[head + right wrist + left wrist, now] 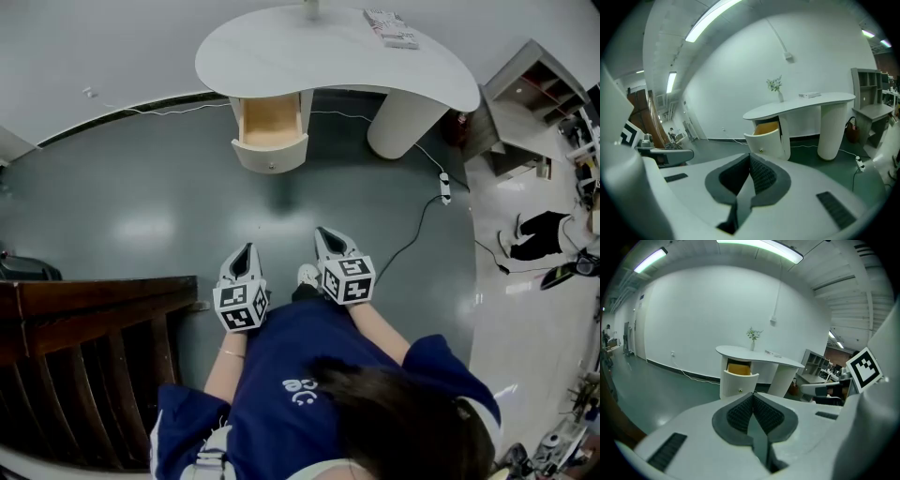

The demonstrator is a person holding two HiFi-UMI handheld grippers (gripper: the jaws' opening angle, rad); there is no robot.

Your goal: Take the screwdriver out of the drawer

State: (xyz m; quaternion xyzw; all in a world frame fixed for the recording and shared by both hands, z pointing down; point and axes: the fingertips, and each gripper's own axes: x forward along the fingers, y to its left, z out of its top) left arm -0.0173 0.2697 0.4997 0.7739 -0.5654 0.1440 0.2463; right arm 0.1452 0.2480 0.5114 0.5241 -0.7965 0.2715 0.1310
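A white curved desk [281,52] stands ahead by the wall, its drawer [270,141] pulled open with a pale wood inside. No screwdriver shows in any view. My left gripper [246,255] and right gripper [323,236] are held side by side in front of the person's body, well short of the desk, both pointing toward it. Both are shut with nothing between the pads. The open drawer [739,374] appears past the left gripper [752,399], and the drawer [768,138] likewise past the right gripper [750,161].
A dark wooden railing [84,347] stands at the left. A power strip with its cable [446,187] lies on the floor right of the desk pedestal [403,122]. A grey shelf unit [530,103] is at the far right. A small vase [752,341] and papers [392,28] sit on the desk.
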